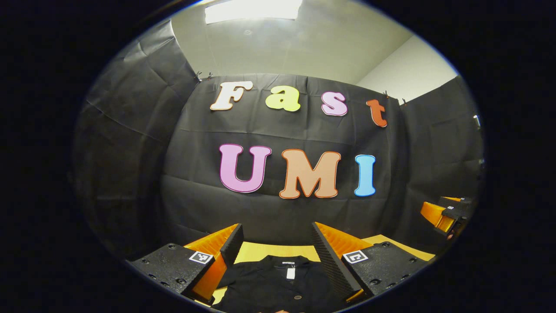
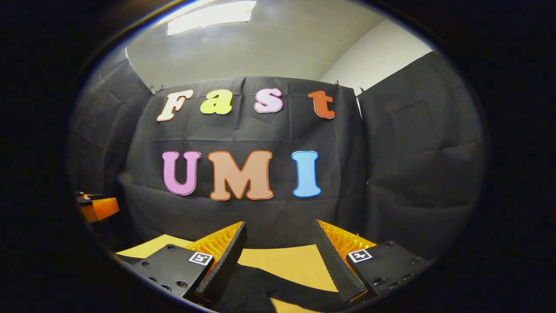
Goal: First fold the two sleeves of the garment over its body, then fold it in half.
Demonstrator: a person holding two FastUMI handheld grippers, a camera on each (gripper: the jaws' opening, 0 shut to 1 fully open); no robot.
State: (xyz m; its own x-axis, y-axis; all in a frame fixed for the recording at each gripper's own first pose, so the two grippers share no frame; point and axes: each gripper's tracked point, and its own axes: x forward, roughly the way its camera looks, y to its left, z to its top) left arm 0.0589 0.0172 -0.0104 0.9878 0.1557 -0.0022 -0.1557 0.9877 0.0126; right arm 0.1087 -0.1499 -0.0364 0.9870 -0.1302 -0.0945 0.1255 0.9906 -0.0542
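A black garment point(image 1: 278, 282) lies flat on the yellow table point(image 1: 269, 251), its collar with a white tag pointing away from me in the left gripper view. My left gripper point(image 1: 278, 232) hangs open above the collar, with nothing between its fingers. In the right gripper view a black sleeve point(image 2: 278, 284) of the garment stretches across the table point(image 2: 291, 261). My right gripper point(image 2: 278, 230) is open above that sleeve and holds nothing. The right gripper point(image 1: 445, 213) also shows at the far right of the left gripper view, and the left gripper point(image 2: 97, 206) at the far left of the right gripper view.
Black cloth walls point(image 1: 278, 208) close the booth behind and at both sides of the table. The table's far edge point(image 2: 278, 248) meets the back wall just beyond the garment.
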